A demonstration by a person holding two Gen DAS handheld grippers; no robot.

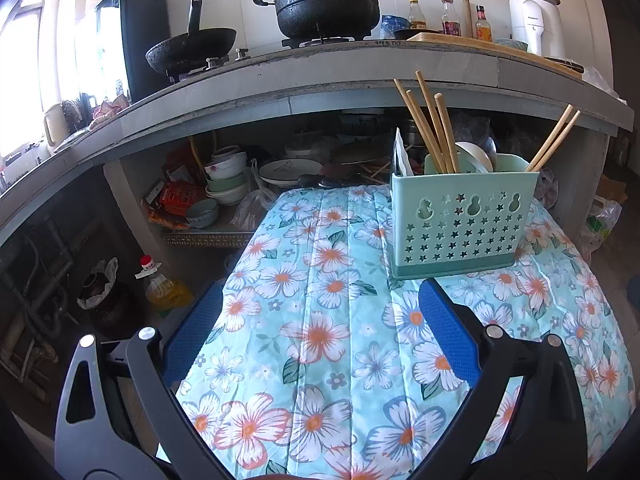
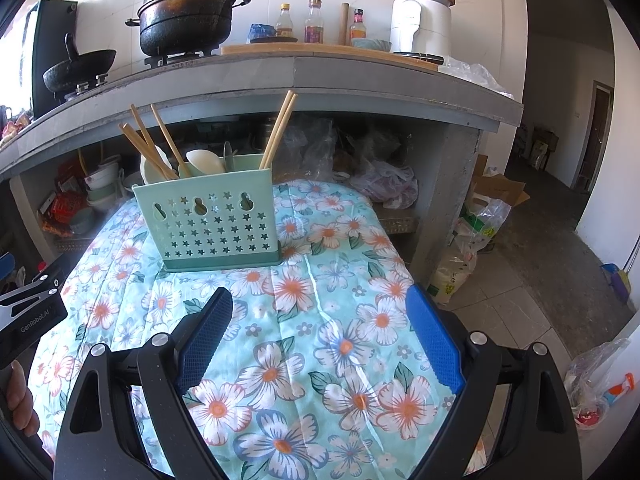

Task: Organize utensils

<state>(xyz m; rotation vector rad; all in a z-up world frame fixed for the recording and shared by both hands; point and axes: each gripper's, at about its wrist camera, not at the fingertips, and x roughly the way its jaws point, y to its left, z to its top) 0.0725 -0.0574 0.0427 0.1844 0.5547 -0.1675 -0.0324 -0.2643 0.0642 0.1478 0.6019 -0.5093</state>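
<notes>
Both grippers, left (image 1: 320,300) and right (image 2: 320,304), hover with jaws wide apart and empty over a floral cloth (image 2: 280,360); the green caddy (image 2: 212,224) stands upright at the table's far end, holding chopsticks (image 2: 154,144) and spoons (image 2: 204,160)

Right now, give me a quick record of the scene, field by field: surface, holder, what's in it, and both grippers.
surface: flowered cloth over a table
holder: green caddy with star holes, upright on the cloth
contents: chopsticks leaning out at both ends, white spoons between them
left gripper: open, nothing between the fingers, short of the caddy
right gripper: open, nothing between the fingers, short of the caddy
loose utensils on cloth: none in view
behind: counter with a black pot and bottles
</notes>
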